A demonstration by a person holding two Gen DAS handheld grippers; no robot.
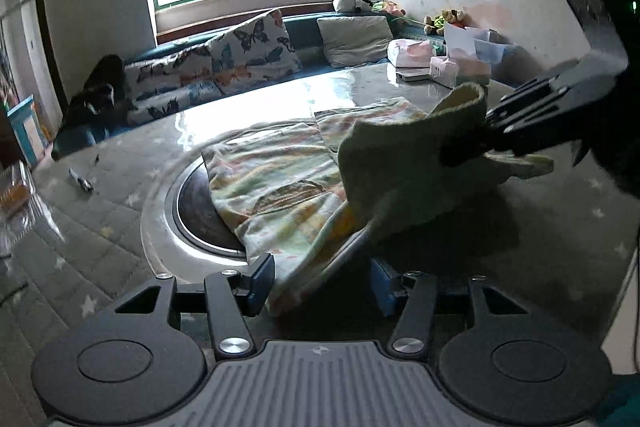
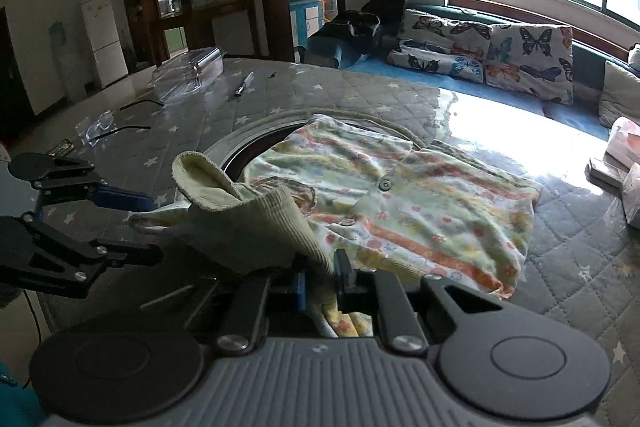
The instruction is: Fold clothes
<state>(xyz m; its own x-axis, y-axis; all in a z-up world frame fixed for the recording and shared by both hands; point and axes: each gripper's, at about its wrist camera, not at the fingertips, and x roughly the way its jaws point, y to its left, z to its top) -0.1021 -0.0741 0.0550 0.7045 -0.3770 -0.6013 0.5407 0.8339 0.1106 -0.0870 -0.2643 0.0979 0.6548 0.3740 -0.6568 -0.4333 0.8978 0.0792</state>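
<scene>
We see the right gripper [image 2: 320, 281] w/ jaws pinched on the garment's [image 2: 404, 195] ribbed cuff [image 2: 256, 231], lifted off the table [image 2: 580, 267]. Left gripper [image 1: 320, 285] jaws gape wide (fabric drapes between, unclamped). Rest of garment lies flat, partly over the round inset [image 1: 192, 211].

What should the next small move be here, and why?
Probably shut the left tongs on the garment edge: they stand open with the fabric running between their fingers, while the right tongs already pinch the raised ribbed cuff.
</scene>
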